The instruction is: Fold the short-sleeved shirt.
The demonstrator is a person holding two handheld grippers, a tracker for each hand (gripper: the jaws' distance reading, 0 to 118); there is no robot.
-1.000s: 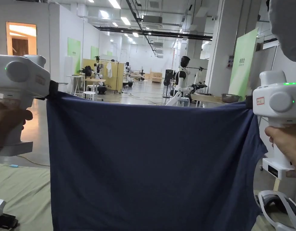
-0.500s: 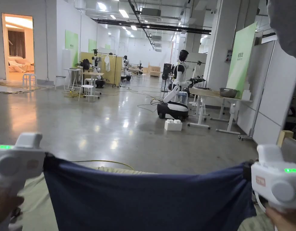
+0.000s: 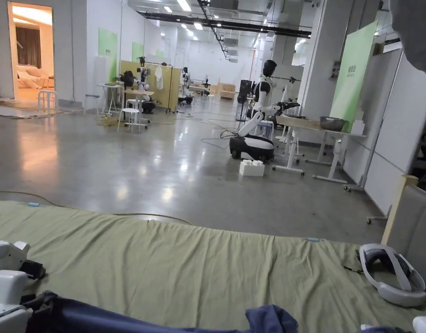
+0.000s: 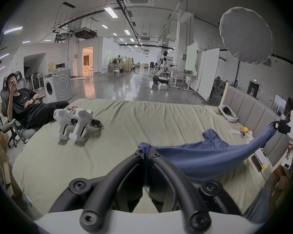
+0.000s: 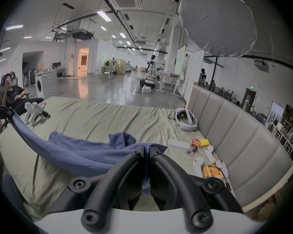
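The navy blue short-sleeved shirt [image 3: 121, 318] hangs as a sagging band between my two grippers, low over the green bed sheet [image 3: 186, 269]. In the left gripper view my left gripper [image 4: 146, 150] is shut on one bunched corner of the shirt [image 4: 201, 156], and the right gripper [image 4: 277, 125] holds the far end at the right. In the right gripper view my right gripper [image 5: 146, 147] pinches the other corner of the shirt [image 5: 74, 153], whose loose part rests crumpled on the sheet. The left gripper [image 5: 7, 112] is at the far left there.
Two spare white grippers [image 4: 73, 119] lie on the bed's left side. A white headset [image 3: 394, 277] sits by the padded headboard [image 5: 235, 136], with controllers and small items [image 5: 208, 161] along it. A person [image 4: 24, 106] sits in a chair beside a washing machine [image 4: 57, 85].
Both grippers have come down from head height to just above the bed with the shirt. The shirt, spread upright before, now sags low and touches the sheet.
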